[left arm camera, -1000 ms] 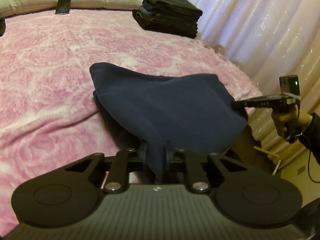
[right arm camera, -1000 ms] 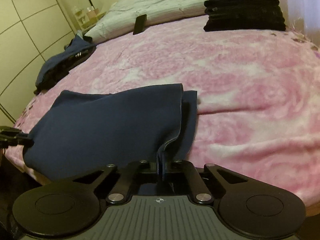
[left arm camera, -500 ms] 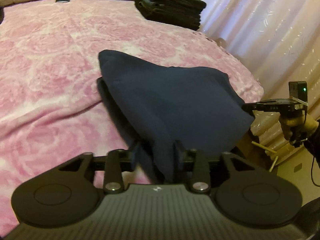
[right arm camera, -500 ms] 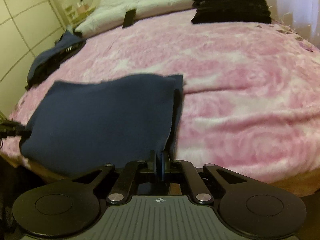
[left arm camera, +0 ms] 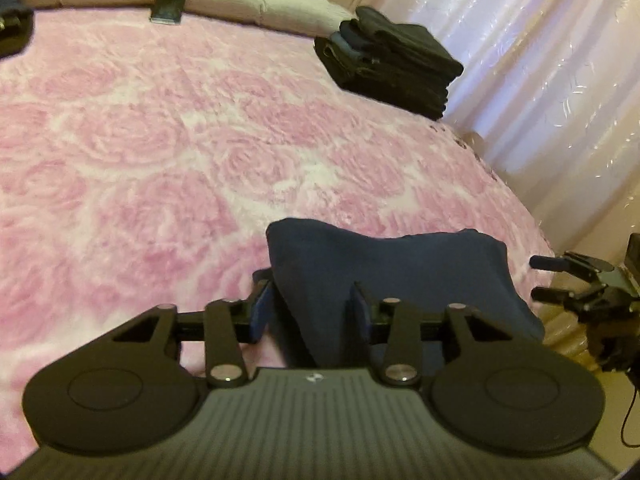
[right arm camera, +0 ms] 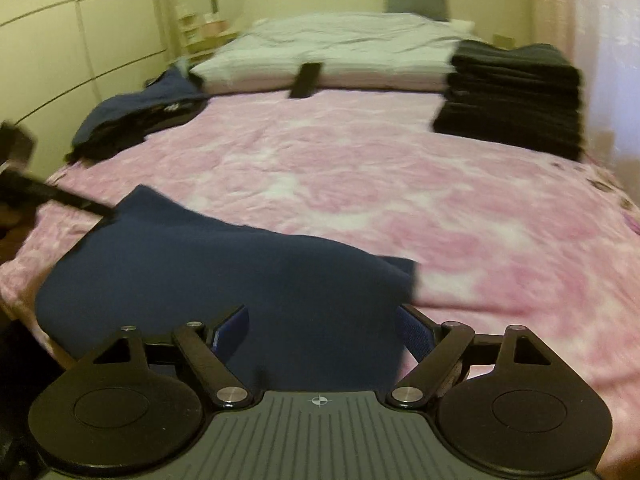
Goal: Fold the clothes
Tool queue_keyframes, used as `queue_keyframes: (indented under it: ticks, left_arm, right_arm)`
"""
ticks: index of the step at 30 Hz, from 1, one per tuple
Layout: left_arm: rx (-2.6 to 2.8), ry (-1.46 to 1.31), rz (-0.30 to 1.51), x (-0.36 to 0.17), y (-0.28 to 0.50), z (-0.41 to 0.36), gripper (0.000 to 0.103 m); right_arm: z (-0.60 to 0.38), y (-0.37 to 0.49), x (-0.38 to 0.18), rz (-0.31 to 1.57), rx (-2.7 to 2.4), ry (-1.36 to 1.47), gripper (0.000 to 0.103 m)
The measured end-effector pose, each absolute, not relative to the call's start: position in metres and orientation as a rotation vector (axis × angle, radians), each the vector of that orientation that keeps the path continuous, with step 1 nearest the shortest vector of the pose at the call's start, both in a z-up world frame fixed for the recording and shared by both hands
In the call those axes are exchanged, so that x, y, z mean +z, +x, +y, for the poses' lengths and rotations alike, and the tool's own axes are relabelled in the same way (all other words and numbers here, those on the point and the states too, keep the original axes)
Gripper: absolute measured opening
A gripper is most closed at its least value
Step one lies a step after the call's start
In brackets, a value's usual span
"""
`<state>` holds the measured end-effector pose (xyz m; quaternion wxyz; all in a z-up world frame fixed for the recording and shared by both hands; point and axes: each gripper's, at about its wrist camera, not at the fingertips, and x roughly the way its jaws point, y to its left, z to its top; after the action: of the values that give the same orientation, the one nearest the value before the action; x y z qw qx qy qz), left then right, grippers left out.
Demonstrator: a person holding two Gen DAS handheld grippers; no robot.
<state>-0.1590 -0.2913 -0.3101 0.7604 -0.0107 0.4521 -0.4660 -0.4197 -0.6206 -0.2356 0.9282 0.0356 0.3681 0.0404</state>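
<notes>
A navy cloth (left arm camera: 400,272) lies in a low heap on the pink blanket (left arm camera: 140,140) near the bed's front edge. My left gripper (left arm camera: 310,312) has its jaws closing. A raised fold of the cloth stands between them, and a thin gap shows at the left pad. In the right wrist view the left gripper (right arm camera: 100,210) is blurred at the cloth's (right arm camera: 200,272) far left corner. My right gripper (right arm camera: 320,328) has its jaws opening wide over the cloth, with neither pad pressing on it. In the left wrist view the right gripper (left arm camera: 536,278) stands just off the cloth's right edge.
A stack of folded dark clothes (left arm camera: 392,64) (right arm camera: 512,96) sits at the far right of the bed. Loose dark blue garments (right arm camera: 132,120) lie at the far left. A black phone (right arm camera: 306,80) leans on the grey pillows (right arm camera: 340,52). Curtains (left arm camera: 540,60) hang on the right.
The right gripper has let go of the cloth and spread wide. The cloth has sunk from a stretched sheet onto the blanket. The left jaws have parted and that hand has moved.
</notes>
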Motion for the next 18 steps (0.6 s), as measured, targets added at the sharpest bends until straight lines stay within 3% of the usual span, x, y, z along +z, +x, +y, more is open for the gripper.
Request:
queue_keyframes:
  ticks: [2, 7, 11, 15, 18]
  left_arm:
    - [-1.062, 0.038, 0.962, -0.31, -0.164, -0.304, 0.008]
    - [-1.258, 0.065, 0.832, -0.292, -0.187, -0.311, 0.006]
    - [-1.179, 0.049, 0.913, -0.314, -0.162, -0.3, 0.006]
    - [-1.117, 0.017, 0.986, -0.332, -0.14, -0.29, 0.016]
    - [-1.116, 0.011, 0.994, -0.336, -0.138, -0.288, 0.018]
  right_arm:
    - [-0.613, -0.407, -0.241, 0.775, 0.096, 0.041, 0.083]
    - [-0.608, -0.391, -0.25, 0.788, 0.099, 0.043, 0.083]
    - [-0.603, -0.384, -0.255, 0.79, 0.094, 0.055, 0.083]
    - [-0.592, -0.378, -0.251, 0.776, 0.132, 0.053, 0.083]
    - [-0.586, -0.37, -0.252, 0.784, 0.164, 0.054, 0.083]
